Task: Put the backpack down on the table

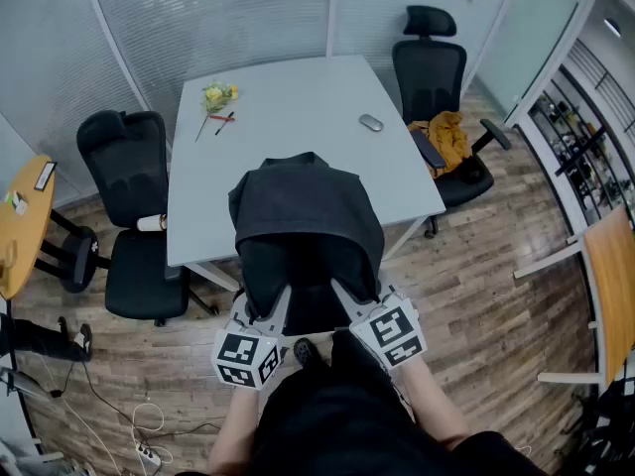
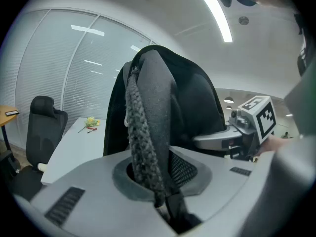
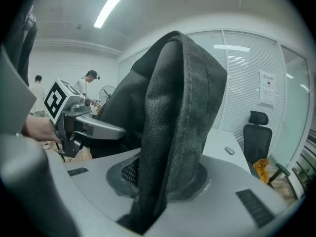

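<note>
A dark grey backpack (image 1: pixel 308 216) hangs between my two grippers over the near edge of the white table (image 1: pixel 298 107); its top leans over the tabletop and its lower part hangs in front of the edge. I cannot tell whether it rests on the table. My left gripper (image 1: pixel 273 305) is shut on a padded shoulder strap (image 2: pixel 148 132) that runs up from the jaws (image 2: pixel 158 191). My right gripper (image 1: pixel 347 300) is shut on the other grey strap (image 3: pixel 173 132), pinched between its jaws (image 3: pixel 158 191). Each gripper view shows the opposite gripper beside the bag.
On the table lie a mouse (image 1: pixel 371 123) and a yellow flower with a red pen (image 1: pixel 218 97). Black office chairs stand at the left (image 1: pixel 134 216) and far right (image 1: pixel 432 77), the latter with a yellow cloth (image 1: pixel 448 137). A wooden table (image 1: pixel 20 236) is at the left.
</note>
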Demonstrator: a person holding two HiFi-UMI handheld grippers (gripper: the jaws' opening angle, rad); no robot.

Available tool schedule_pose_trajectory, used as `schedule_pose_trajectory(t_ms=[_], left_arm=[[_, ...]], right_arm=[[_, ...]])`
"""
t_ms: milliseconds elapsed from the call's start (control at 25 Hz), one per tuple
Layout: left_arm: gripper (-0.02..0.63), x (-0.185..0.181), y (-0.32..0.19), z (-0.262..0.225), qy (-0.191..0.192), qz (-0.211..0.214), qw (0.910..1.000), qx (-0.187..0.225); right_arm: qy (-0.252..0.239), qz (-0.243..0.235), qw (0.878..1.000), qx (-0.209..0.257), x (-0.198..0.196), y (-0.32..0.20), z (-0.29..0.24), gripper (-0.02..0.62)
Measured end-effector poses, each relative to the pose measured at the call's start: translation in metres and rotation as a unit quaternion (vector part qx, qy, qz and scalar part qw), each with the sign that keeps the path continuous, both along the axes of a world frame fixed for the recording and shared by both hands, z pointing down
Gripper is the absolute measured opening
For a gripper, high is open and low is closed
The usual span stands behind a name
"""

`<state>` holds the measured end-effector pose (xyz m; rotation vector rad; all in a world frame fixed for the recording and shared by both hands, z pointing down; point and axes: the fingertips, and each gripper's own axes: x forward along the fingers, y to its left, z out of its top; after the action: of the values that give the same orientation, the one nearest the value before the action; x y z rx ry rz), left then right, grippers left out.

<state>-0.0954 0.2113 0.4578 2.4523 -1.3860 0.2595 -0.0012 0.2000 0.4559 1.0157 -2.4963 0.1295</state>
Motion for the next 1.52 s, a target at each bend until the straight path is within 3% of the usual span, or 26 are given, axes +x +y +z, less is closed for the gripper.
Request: schedule_pose_trajectory(t_ms=[840, 1520], left_arm=[[0.066, 0.009, -0.01, -0.007, 0.005, 0.005, 1.0, 0.004], [0.066, 0.033, -0.069, -0.016, -0.006, -0.017, 0.9998, -0.003]], right_arm=[[0.002, 0.0, 1.0, 0.007, 0.01, -0.009, -0.007, 0.097], [-0.01, -0.034, 0.999, -0.002, 0.034, -0.075, -0.013, 0.099]])
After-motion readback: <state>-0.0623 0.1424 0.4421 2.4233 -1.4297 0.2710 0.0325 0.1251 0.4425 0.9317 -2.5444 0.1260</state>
